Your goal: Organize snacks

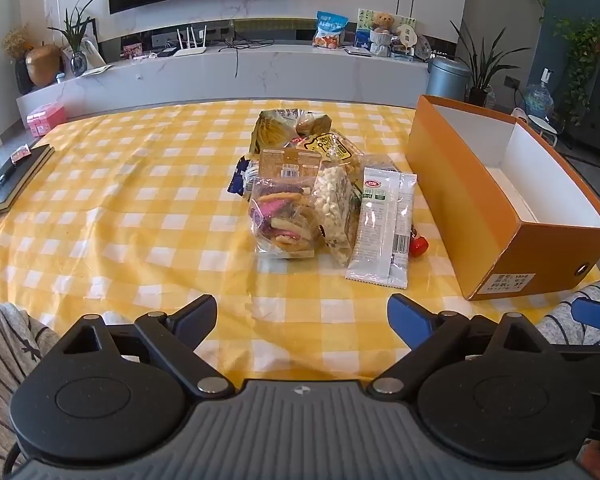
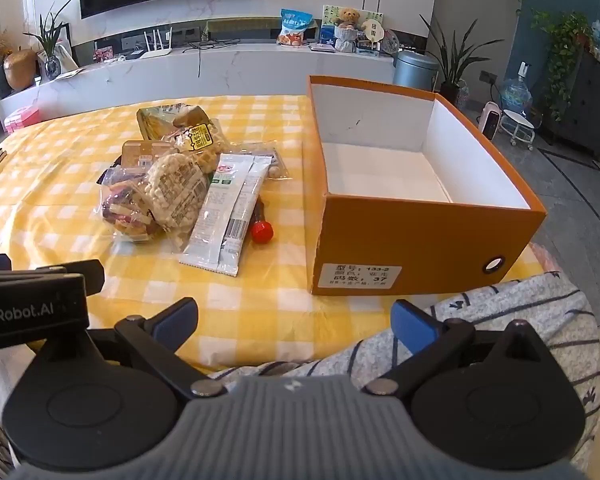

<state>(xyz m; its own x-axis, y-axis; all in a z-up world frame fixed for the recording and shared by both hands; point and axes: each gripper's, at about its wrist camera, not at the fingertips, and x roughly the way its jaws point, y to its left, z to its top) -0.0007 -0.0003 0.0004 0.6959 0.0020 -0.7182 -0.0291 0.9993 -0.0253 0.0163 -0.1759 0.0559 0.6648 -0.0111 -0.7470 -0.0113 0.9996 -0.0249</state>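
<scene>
Both grippers, left gripper (image 1: 300, 320) and right gripper (image 2: 294, 320), gape empty; snack pile (image 1: 300, 188) beside orange box (image 2: 420, 236) (nothing inside).

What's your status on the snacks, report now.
Both tongs, left and right, open and empty, short of the pile. Snack pile untouched on the checked cloth. Orange box open, empty. Nothing in the way.

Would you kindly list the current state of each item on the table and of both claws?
Orange box: open, lidless, empty.
Snack pile: heaped on the tablecloth, outside the box.
White packet: lying flat beside the pile, sealed.
Red round item: on the cloth, partly under the white packet.
Left claw: open, holding nothing.
Right claw: open, holding nothing.
</scene>
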